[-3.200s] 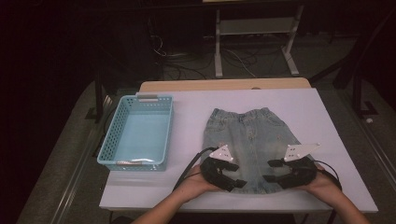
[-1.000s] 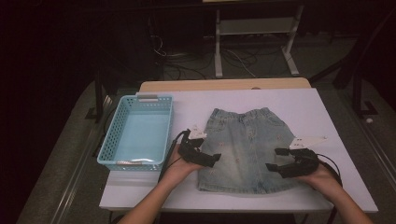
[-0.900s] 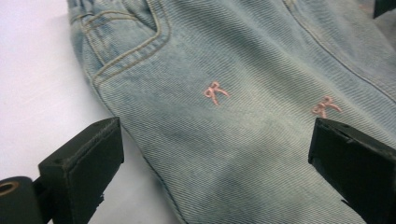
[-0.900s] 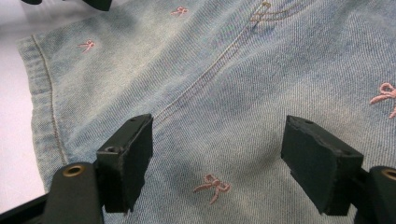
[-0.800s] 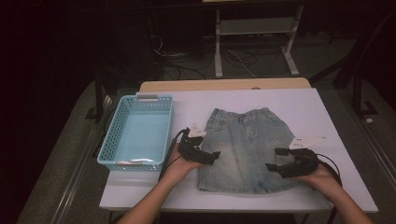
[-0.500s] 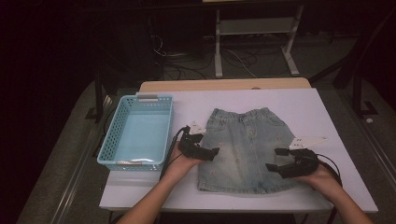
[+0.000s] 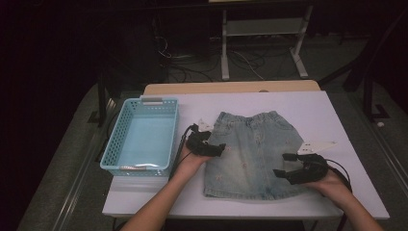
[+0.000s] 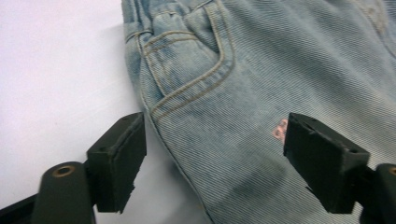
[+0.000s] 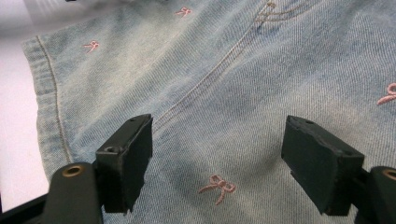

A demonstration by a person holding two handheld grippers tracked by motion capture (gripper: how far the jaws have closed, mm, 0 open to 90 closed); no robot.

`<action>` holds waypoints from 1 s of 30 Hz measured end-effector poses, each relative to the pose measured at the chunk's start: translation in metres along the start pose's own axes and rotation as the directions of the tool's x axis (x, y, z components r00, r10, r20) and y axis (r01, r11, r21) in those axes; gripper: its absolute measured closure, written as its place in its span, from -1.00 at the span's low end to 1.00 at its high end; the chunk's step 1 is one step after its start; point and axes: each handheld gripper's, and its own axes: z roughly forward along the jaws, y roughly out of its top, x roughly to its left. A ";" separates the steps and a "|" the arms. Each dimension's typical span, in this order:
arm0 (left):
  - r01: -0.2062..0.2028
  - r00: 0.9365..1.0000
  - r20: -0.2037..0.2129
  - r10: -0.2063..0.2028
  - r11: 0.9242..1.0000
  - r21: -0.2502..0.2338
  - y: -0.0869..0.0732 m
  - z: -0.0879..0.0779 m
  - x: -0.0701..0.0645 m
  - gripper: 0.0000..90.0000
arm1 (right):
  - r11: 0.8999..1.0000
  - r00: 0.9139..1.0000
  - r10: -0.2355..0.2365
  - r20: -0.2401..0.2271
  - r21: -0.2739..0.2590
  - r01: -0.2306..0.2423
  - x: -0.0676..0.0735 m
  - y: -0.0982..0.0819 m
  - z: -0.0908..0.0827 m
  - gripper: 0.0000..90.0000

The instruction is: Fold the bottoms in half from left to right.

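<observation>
a denim skirt (image 7: 250, 154) lies flat near the table's (image 7: 337, 120) front edge, right of centre. the right gripper (image 7: 291, 171) rests at its right hem, jaws spread. the left gripper (image 7: 211, 148) straddles its left edge, jaws closing but apart, pinching nothing. farther left, a blue basket (image 7: 113, 149) holds a small pale item by its near wall.

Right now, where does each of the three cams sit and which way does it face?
High view: fixed above the person's side, facing forward and down on the table; forearms, left gripper and right gripper come in from below.
Left gripper view: rides that gripper, looking along its two parted black jaws at the denim skirt's pocket edge.
Right gripper view: rides that gripper, looking along its parted jaws at the skirt's bow-embroidered hem area.
Shared: all three show the skirt; the blue basket appears from above.
</observation>
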 end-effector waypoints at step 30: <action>0.063 0.997 0.032 -0.066 0.995 0.071 -0.012 0.003 0.005 0.13 | 1.000 1.000 -0.011 -0.002 0.016 0.011 0.001 -0.001 0.002 -0.46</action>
